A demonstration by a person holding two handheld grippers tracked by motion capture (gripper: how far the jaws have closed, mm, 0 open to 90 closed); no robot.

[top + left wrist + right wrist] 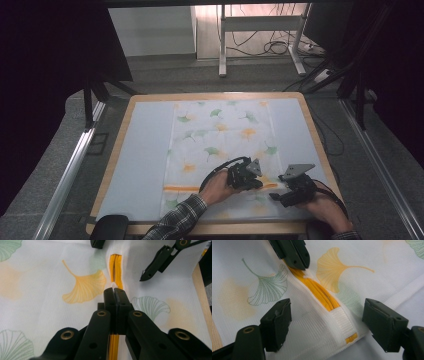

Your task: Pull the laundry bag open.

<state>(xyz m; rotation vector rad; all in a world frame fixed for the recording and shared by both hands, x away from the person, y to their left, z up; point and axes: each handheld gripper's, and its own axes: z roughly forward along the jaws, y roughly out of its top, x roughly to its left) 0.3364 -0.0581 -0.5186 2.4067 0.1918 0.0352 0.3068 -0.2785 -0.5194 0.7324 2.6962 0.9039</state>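
Orange zipper (317,291) runs across the near end of a white leaf-printed mesh bag (220,135) lying mid-desk (145,150). Left gripper (114,291) has its jaws pinched on the zipper's pull. Right gripper (327,322), at three o'clock of it, straddles the zipper's end, jaws apart.

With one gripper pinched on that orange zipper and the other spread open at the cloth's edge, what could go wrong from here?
1. The left gripper is shut on the small white zipper pull; such a small hold might slip off.
2. The right gripper is open, its jaws straddling the zipper's end without pressing the fabric bag. A tug could drag the thin bag and bunch it.
3. Both grippers sit close together, so they might bump.
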